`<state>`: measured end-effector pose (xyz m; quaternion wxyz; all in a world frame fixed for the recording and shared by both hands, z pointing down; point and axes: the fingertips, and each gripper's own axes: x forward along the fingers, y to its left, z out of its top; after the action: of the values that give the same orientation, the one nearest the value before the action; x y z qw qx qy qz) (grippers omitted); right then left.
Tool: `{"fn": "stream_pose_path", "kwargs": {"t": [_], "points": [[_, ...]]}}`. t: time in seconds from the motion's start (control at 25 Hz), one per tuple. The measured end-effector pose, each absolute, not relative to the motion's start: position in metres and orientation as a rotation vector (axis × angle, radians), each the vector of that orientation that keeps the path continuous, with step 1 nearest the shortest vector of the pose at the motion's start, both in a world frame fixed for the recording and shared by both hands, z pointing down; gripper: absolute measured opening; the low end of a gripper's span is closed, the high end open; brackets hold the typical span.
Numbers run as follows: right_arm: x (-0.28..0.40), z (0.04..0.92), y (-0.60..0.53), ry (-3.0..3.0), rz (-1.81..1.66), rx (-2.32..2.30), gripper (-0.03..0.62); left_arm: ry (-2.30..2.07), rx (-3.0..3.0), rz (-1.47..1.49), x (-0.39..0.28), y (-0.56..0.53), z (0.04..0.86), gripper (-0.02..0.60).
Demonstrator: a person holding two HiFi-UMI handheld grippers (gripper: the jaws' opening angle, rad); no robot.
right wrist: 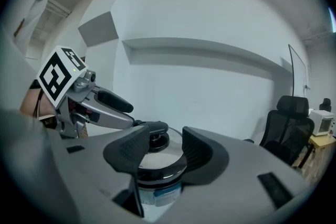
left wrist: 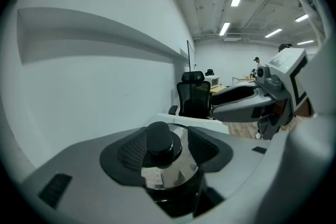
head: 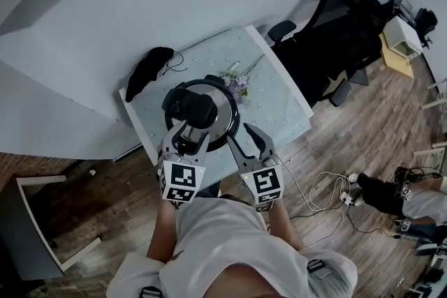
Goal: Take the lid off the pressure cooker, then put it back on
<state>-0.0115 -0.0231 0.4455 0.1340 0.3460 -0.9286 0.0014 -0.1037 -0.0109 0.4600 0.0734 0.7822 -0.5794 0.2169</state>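
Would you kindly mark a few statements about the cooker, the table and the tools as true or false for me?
1. The lid sits on the cooker. True.
2. The flowers lie left of the cooker. False: in the head view they lie to its right.
3. The right tool has its jaws shut. False: they stand apart and grip nothing.
4. A black item lies at the far left corner of the table. True.

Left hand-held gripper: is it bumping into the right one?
Apart. The head view shows the grey left hand-held gripper and the grey right hand-held gripper with the shiny steel pressure cooker lid showing between them.
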Motion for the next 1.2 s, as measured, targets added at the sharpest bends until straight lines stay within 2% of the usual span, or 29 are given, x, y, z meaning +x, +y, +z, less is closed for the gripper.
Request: {"fn": "stream_pose_path", "kwargs": {"t": [1.2], "points": [[-0.041, 0.482, -0.102, -2.595, 0.044, 0.849, 0.200, -1.475, 2.095, 0.769, -0.103, -0.092, 0.532, 0.308]]}}
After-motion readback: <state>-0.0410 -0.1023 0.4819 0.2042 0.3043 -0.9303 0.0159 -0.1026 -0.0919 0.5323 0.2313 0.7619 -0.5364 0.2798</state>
